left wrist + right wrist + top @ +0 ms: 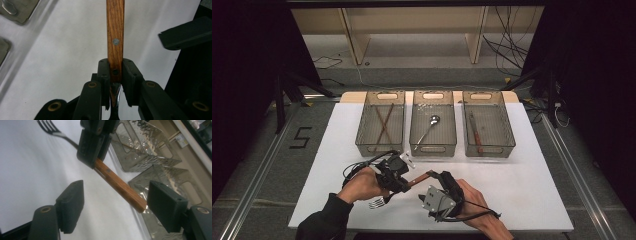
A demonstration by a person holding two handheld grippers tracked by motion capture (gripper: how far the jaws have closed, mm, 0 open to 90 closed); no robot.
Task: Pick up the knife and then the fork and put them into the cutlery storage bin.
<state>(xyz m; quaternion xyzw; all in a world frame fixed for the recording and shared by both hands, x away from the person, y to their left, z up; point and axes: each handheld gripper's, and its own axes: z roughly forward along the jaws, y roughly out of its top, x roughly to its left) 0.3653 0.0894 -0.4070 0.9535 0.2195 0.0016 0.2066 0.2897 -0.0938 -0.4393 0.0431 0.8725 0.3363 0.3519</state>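
Fork (404, 186) with a wooden handle is what I've got here, held up off the white surface (522, 200) near my edge of it, in front of the three bins. My left hand-held gripper (115, 75) is clamped on it right where the wood meets the metal neck, jaws pressed flat on either side of the handle. The tines (47, 126) poke out behind that grip, and the free end of the handle points over to my right hand-held gripper (115, 205), whose jaws are spread wide with the handle end sitting between them, not touching either pad as far as I can tell.

Handling guess: light and totally stiff, so no flex to worry about. The wood looks smooth and varnished with two rivets, flat-sided, so it should pinch well across the flats. The steel neck is thin, rounded and shiny, likely slippery, so I'd stay on the wood. Gripping near one end means it could pivot, so a second hold toward the free end seems sensible.

Further out: three clear, dimpled plastic bins with cutout handles. The left bin (362, 135) holds what look like chopsticks (383, 123), the middle bin (451, 142) a metal spoon (428, 128), the right bin (507, 132) another wood-handled utensil (475, 131), too small to identify.
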